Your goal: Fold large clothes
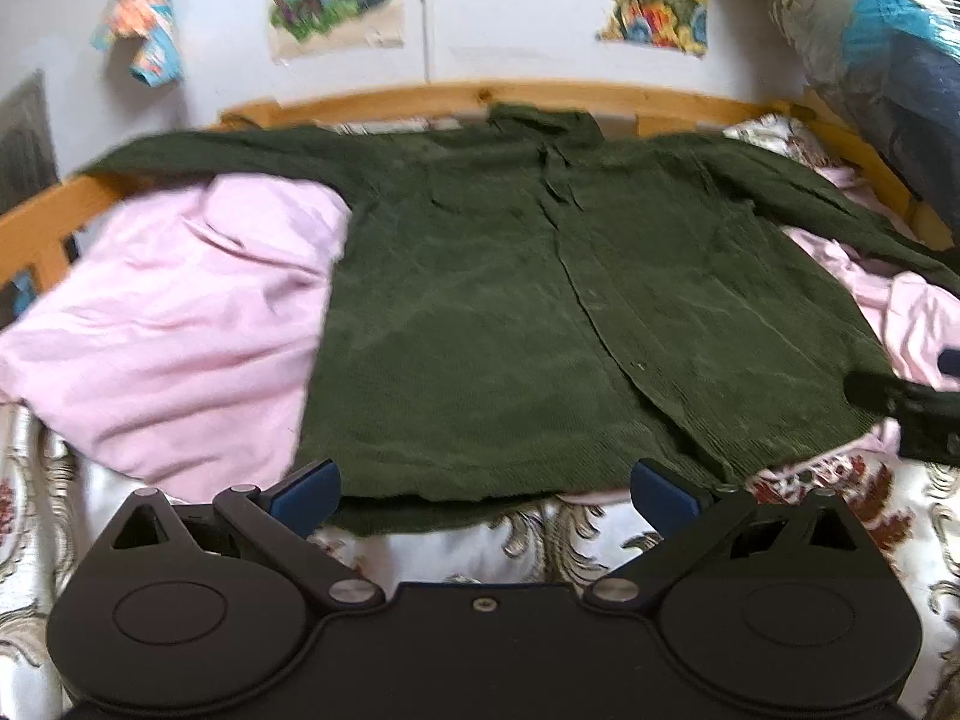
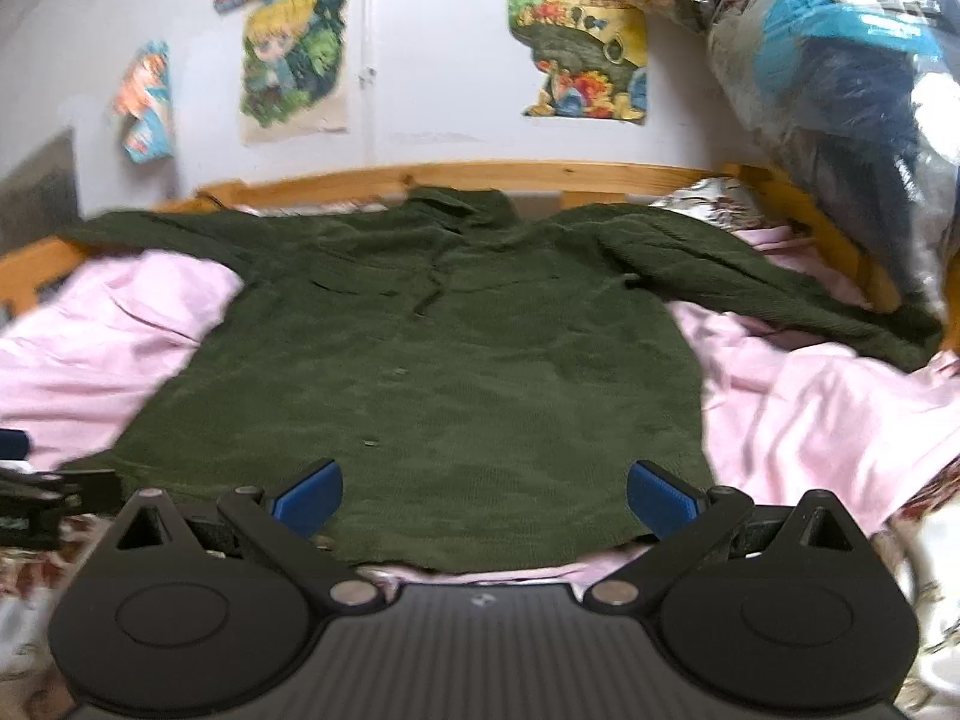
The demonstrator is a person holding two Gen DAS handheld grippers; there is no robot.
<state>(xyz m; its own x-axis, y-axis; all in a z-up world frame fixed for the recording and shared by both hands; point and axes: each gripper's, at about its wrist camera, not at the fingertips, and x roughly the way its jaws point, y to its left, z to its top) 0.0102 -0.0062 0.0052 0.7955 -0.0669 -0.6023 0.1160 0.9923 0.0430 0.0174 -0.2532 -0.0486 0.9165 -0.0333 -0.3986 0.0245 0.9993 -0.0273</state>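
Dark green shirt (image 1: 480,312): ribbed corduroy cloth, matt. Pink sheet (image 1: 168,324): smooth soft cloth, faint sheen. Bed frame (image 1: 540,97): varnished knotty wood. Left tongs (image 1: 486,495): matt black plastic, bare metal pivots, blue ridged pads (image 1: 306,495). Patterned bedcover (image 1: 36,516): glossy satin.

You had both grippers held low and level, side by side. Your left gripper (image 1: 486,495) had its blue fingers (image 1: 309,495) spread wide with nothing between them. Your right gripper (image 2: 485,495) was the same, jaws wide apart and gripping nothing.
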